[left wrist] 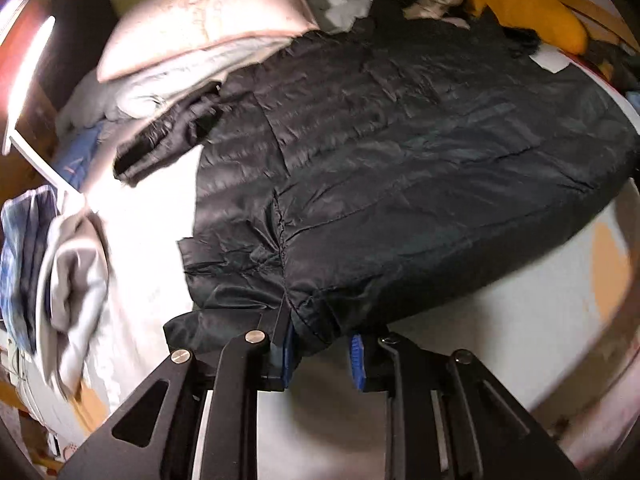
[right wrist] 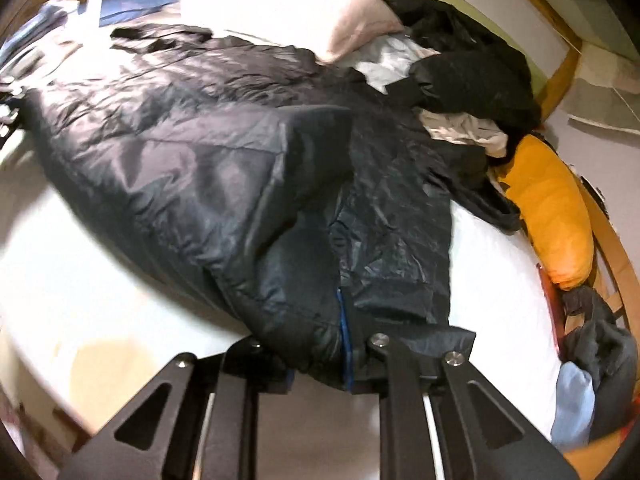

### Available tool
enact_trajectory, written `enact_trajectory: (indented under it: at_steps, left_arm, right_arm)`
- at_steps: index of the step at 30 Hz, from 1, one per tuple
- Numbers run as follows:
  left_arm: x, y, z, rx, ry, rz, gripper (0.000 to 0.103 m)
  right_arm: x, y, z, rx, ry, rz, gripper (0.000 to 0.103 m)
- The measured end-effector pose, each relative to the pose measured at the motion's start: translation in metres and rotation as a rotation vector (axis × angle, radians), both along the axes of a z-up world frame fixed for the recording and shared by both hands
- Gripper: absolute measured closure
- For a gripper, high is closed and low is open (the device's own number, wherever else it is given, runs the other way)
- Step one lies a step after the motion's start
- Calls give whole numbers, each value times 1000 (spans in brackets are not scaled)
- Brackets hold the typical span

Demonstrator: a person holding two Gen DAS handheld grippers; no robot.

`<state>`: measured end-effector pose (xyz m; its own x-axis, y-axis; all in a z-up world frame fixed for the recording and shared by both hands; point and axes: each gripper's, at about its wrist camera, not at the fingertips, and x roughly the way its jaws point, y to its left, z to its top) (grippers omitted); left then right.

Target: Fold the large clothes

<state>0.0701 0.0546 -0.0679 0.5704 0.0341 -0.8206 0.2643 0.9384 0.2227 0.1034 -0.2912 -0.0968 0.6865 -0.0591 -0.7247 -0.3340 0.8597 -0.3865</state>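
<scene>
A large black quilted puffer jacket [left wrist: 380,168] lies spread on a white bed; it also shows in the right wrist view [right wrist: 208,168]. My left gripper [left wrist: 320,340] sits at the jacket's near hem, with the hem bunched between its blue pads [left wrist: 357,354]; the jaws stand partly apart around the fabric. My right gripper [right wrist: 320,356] is shut on the other hem corner, and thick folds of jacket cover the left finger. One sleeve [left wrist: 168,136] trails toward the pillows.
A pink pillow [left wrist: 208,12] and grey bedding lie at the bed's head. An orange cushion [right wrist: 556,208] and a heap of dark clothes [right wrist: 472,64] lie along the wooden bed frame. A pile of grey and blue clothes [left wrist: 52,256] sits at the left edge. White sheet [right wrist: 80,288] shows around the jacket.
</scene>
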Motion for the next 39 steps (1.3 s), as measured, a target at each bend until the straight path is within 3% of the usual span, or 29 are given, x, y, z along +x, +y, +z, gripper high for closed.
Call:
enact_trajectory:
  at_steps: [3,7,9,10,11,13,16,19,23,26,28,31,35,39]
  left_arm:
    - [-19,2,-2,-9,31,-11,81]
    - [-16,2,7,-1,29,5,76]
    - [-6,2,17,-13,16,20,74]
    - [-2,6,20,-20,6,26,71]
    - [2,6,26,-19,-5,28,67]
    - [7,5,38,-6,-37,27,62]
    - [29,6,55,20,-84,32,54]
    - [59,4,70,39,-128,51,40]
    - [107,7,79,89,-224,101,22]
    - [135,24,84,38,-264,163,10]
    - [142,40,84,-41,-264,184,5]
    - [149,60,83,-114,-239,216,3]
    - [153,73,80,-131,-223,253,3]
    - [163,80,64,-195,-136,244,3]
  right_arm:
    - [-18,-4,-5,35,64,17,87]
    - [-19,-8,7,61,59,6,84]
    - [-12,-12,17,69,38,-5,78]
    - [-9,-13,22,67,22,-11,67]
    - [-5,-14,29,54,-11,-23,50]
    - [-1,-19,39,29,-72,-44,31]
    - [22,-25,59,42,-108,-58,30]
    - [54,-30,78,61,-147,-95,18]
    - [106,-33,88,35,-202,-172,17]
    - [134,-37,82,13,-211,-241,17]
    - [137,-45,79,67,-193,-260,17]
    - [138,-56,81,175,-152,-240,16]
    - [133,-72,93,228,-191,-271,2]
    - [137,-92,94,276,-162,-311,1]
